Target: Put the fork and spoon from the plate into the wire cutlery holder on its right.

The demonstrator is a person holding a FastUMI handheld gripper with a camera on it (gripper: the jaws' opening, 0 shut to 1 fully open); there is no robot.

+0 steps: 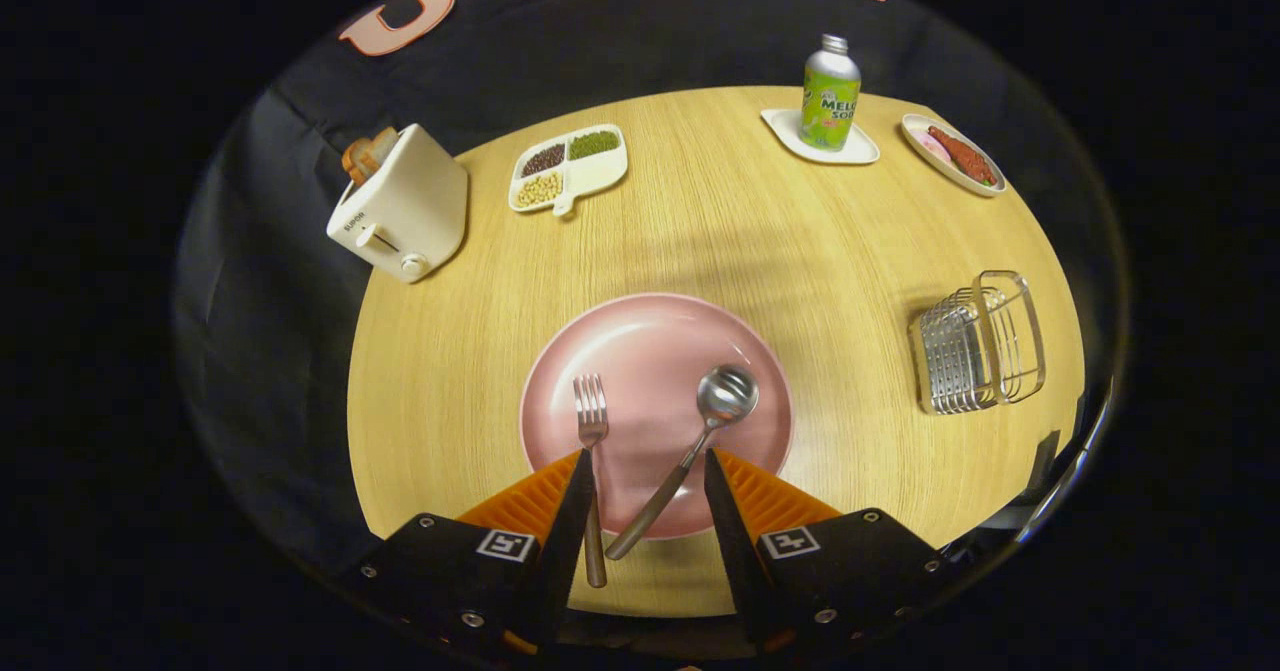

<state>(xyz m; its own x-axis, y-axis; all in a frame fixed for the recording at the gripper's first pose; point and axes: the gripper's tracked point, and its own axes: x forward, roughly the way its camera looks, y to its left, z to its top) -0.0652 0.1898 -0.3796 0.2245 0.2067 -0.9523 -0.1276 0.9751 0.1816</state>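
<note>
A pink plate lies on the round wooden table just ahead of my fingers. On it rest a fork and a spoon, both with brown handles that reach back over the plate's near rim. The fork's handle runs along the inside of my left finger; the spoon's handle lies in the gap between the two fingers. My gripper is open above the handles and presses on neither. The wire cutlery holder stands to the right of the plate, near the table's edge.
A cream toaster with bread stands at the far left. Beyond the plate are a divided dish of beans, a green bottle on a white coaster, and a small dish of food at the far right.
</note>
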